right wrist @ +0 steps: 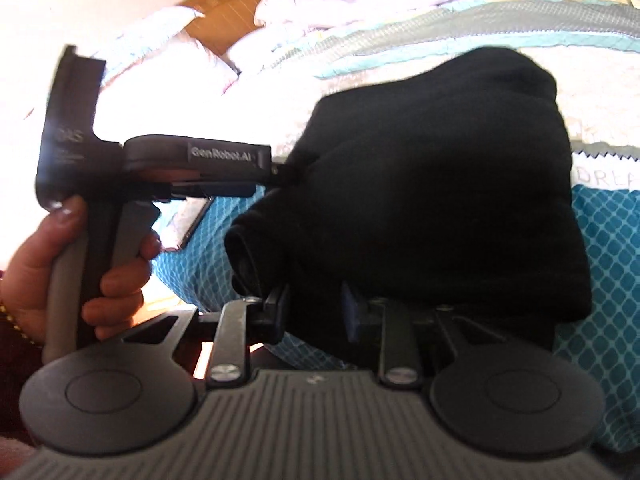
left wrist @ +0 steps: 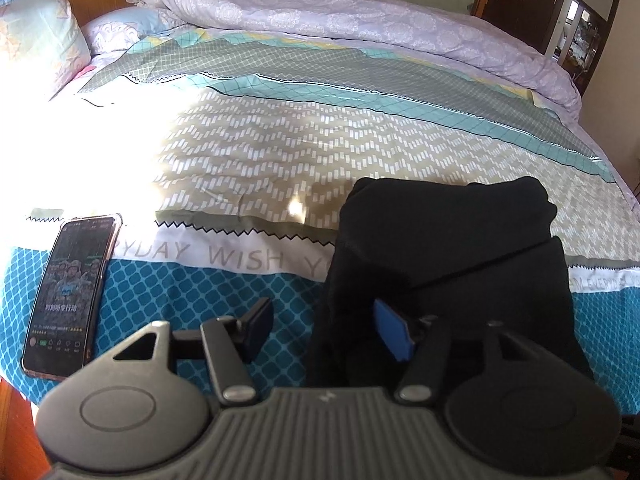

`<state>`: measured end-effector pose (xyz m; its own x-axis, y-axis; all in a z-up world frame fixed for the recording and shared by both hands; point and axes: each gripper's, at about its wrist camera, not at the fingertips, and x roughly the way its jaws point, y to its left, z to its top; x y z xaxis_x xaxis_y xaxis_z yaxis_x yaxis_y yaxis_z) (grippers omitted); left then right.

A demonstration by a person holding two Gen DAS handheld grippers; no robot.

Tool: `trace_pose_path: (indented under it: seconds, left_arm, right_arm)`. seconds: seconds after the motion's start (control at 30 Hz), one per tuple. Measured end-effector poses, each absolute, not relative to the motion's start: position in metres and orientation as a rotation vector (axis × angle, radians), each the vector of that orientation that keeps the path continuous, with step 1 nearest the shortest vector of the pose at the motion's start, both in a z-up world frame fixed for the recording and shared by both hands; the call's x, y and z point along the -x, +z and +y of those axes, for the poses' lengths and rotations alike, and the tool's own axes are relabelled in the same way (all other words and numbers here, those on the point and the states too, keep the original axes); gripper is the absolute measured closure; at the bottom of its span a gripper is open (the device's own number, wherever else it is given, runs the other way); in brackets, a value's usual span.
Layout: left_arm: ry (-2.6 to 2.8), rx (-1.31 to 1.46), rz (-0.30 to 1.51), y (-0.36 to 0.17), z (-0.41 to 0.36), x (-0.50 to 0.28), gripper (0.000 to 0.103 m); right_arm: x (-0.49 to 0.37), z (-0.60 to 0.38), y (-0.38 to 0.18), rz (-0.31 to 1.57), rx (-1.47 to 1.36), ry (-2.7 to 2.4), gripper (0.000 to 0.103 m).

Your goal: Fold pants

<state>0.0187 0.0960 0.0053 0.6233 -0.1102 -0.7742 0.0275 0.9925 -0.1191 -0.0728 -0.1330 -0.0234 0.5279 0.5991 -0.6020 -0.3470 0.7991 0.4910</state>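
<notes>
The black pants (left wrist: pixel 448 256) lie in a folded bundle on the patterned bedsheet (left wrist: pixel 260 152), near its front edge. My left gripper (left wrist: pixel 326 326) is open at the bundle's left edge: the blue pad (left wrist: pixel 394 332) sits over the cloth and the black pad (left wrist: pixel 260 320) is out over the sheet. In the right wrist view a hand (right wrist: pixel 48 264) holds the left gripper (right wrist: pixel 280 170), its tips at the left side of the pants (right wrist: pixel 440 168). My right gripper (right wrist: pixel 316 312) is shut on the near hem, with black cloth filling the gap between its pads.
A phone (left wrist: pixel 70 296) with a lit screen lies on the sheet at the front left, close to the bed's edge. A rolled lilac duvet (left wrist: pixel 360 20) runs along the far side, with pillows (left wrist: pixel 40 40) at the back left. Strong sunlight washes out the left part of the sheet.
</notes>
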Motion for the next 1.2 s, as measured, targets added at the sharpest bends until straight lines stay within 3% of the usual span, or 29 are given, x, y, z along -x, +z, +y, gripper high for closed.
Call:
trace_pose_path:
  seconds: [0.2, 0.4, 0.57, 0.73, 0.83, 0.97, 1.2]
  left_arm:
    - [-0.088, 0.136, 0.871, 0.011, 0.106, -0.004, 0.036]
    - [-0.156, 0.222, 0.863, 0.014, 0.119, 0.011, 0.01]
    - [-0.204, 0.254, 0.909, 0.002, 0.113, 0.009, 0.008]
    - [-0.199, 0.314, 1.0, -0.025, 0.114, 0.01, 0.008]
    - [-0.213, 0.38, 1.01, -0.036, 0.121, 0.011, 0.008]
    - [-0.21, 0.344, 0.993, -0.039, 0.115, 0.011, 0.006]
    - [-0.199, 0.287, 0.98, -0.039, 0.106, 0.01, 0.004]
  right_arm:
    - [0.084, -0.17, -0.007, 0.705, -0.384, 0.469, 0.061]
    - [0.086, -0.224, -0.009, 0.645, -0.512, 0.255, 0.036]
    - [0.082, -0.244, -0.036, 0.745, -0.688, 0.199, 0.036]
    - [0.079, -0.224, -0.044, 0.847, -0.668, 0.269, 0.036]
    - [0.076, -0.207, -0.05, 0.911, -0.61, 0.318, 0.043]
    - [0.075, -0.198, -0.052, 0.93, -0.557, 0.328, 0.043]
    - [0.077, -0.218, -0.065, 0.918, -0.732, 0.319, 0.043]
